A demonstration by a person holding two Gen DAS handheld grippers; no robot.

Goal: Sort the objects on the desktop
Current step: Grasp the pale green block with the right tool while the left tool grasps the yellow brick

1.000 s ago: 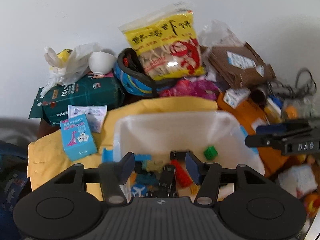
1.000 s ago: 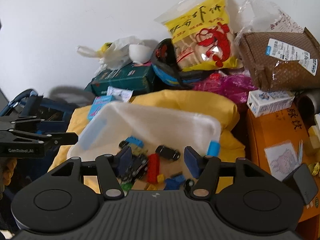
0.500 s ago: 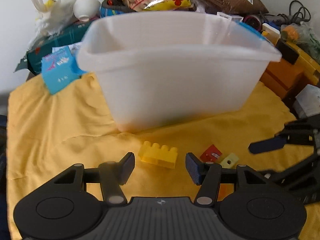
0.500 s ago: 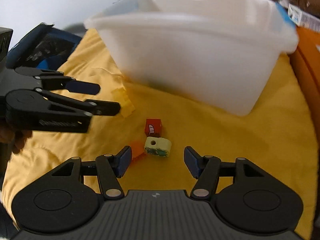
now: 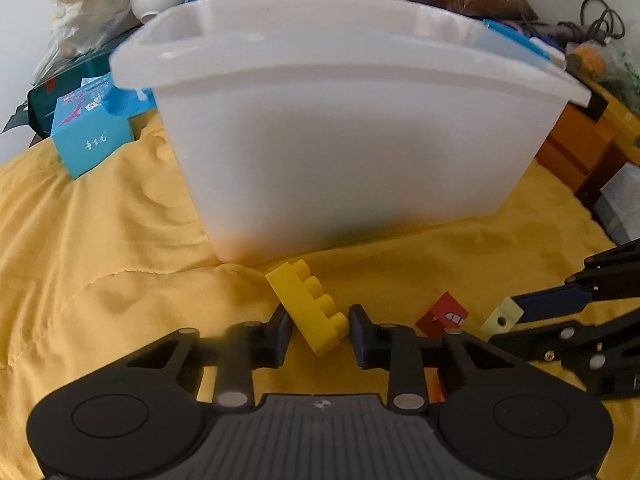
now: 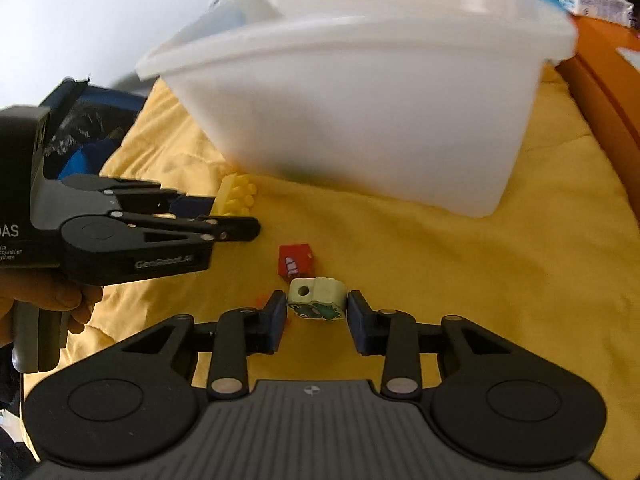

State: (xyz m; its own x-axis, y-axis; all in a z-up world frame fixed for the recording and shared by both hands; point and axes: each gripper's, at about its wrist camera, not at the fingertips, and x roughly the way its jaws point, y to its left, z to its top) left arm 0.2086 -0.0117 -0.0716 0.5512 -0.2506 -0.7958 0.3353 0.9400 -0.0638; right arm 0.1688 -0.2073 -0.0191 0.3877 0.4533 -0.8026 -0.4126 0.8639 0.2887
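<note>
Yellow brick (image 5: pixel 310 307) between spread left claw (image 5: pixel 320 330), pale bead (image 6: pixel 317 299) between spread right claw (image 6: pixel 317 318)

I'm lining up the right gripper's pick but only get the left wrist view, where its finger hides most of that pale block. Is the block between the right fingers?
Observer: Yes. In the right wrist view the pale block sits between the fingers of the right gripper. I cannot tell whether they touch it.
Operator: Anything printed on it?
Observer: A green frog picture on the face towards the camera.
Operator: Is the red cube in the way?
Observer: No. The red cube lies just beyond the block's far edge, outside the fingers.
</note>
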